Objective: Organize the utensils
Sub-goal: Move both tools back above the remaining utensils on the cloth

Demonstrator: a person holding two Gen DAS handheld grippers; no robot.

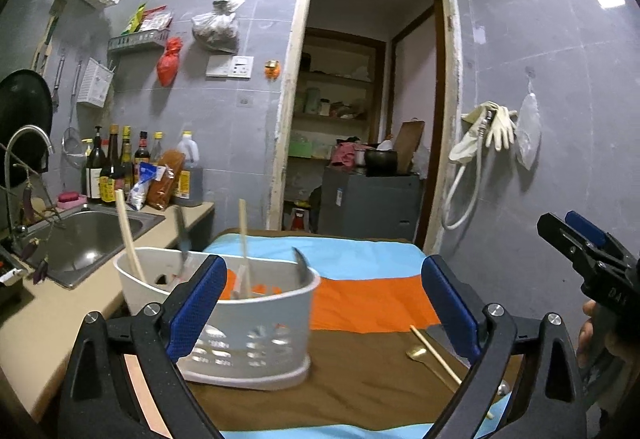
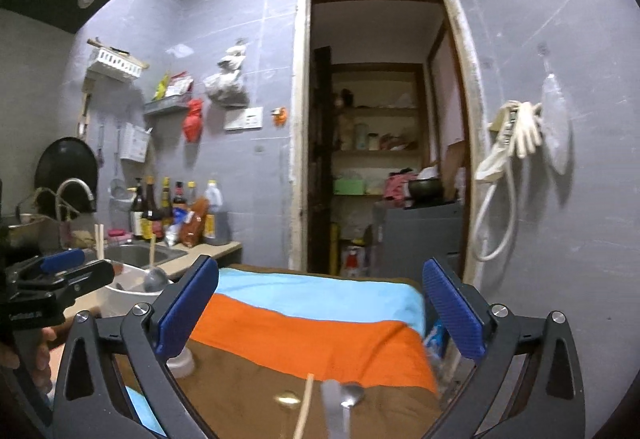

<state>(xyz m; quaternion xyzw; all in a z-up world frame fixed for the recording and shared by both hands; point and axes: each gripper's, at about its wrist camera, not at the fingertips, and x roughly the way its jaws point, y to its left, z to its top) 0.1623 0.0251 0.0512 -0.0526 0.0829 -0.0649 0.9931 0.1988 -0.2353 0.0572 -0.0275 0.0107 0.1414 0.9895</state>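
Waiting on the cloth [image 2: 304, 323]: chopstick [image 2: 304, 405], gold spoon [image 2: 289, 398], steel spoon [image 2: 352, 397], right of caddy [image 1: 248, 323]. Both grippers [image 1: 324, 303] [image 2: 320, 303] spread, empty. Risk: thin chopstick rolling from pads, or nudging caddy over.

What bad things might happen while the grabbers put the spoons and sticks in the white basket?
The white basket stands close to the table's left edge, beside the sink, so a bump from the open left gripper might push it off. The tall chopsticks inside lean and could tip out. On the brown cloth, the silver spoon and a loose chopstick lie close together, so the open right gripper might grab both.
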